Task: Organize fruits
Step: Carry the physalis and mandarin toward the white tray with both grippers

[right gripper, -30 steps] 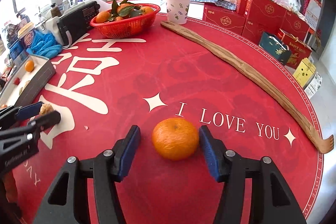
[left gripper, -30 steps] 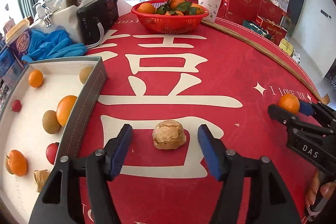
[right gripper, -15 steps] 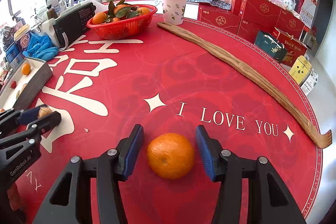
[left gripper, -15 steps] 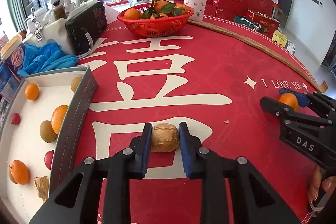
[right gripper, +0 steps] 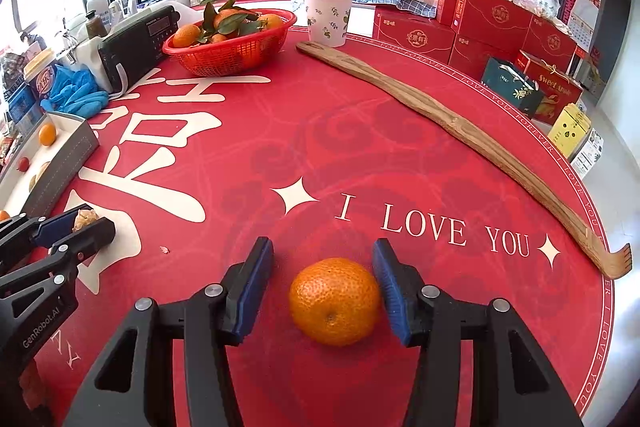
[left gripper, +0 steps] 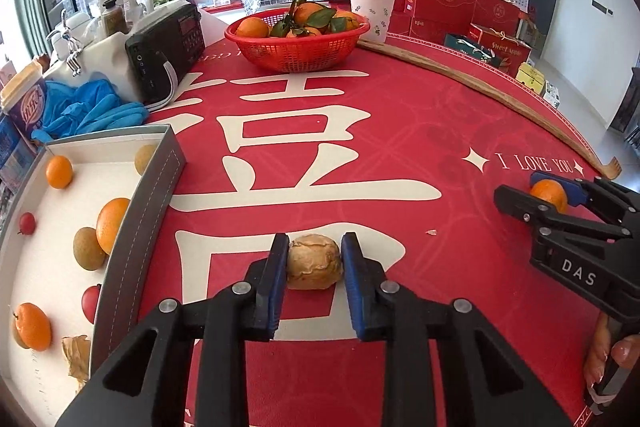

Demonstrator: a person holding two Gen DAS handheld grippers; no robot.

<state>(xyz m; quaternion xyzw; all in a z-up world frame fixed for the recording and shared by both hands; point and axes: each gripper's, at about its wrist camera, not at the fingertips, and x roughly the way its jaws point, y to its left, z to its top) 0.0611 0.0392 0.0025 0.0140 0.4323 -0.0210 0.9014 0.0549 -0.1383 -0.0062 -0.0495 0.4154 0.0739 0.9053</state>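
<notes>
**Black grippers, blue pads**

The left black plastic two-finger gripper [left gripper: 314, 267] has ribbed blue pads [left gripper: 276, 283] and silver pivot screws; seen from the other camera, white "GenRobot.AI" lettering. The right matching black gripper [right gripper: 324, 289], at 3 o'clock in the left view, reads "DAS".

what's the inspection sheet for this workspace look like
surface: red tablecloth, white lettering
job's things: walnut and orange on cloth; tray with fruit; basket of oranges
clutter: radio, blue gloves, paper cup, back scratcher
grippers: left gripper shut on walnut; right gripper open, one pad touching the orange, gap at the other
cables: radio's strap only
surroundings: red gift boxes, window
</notes>
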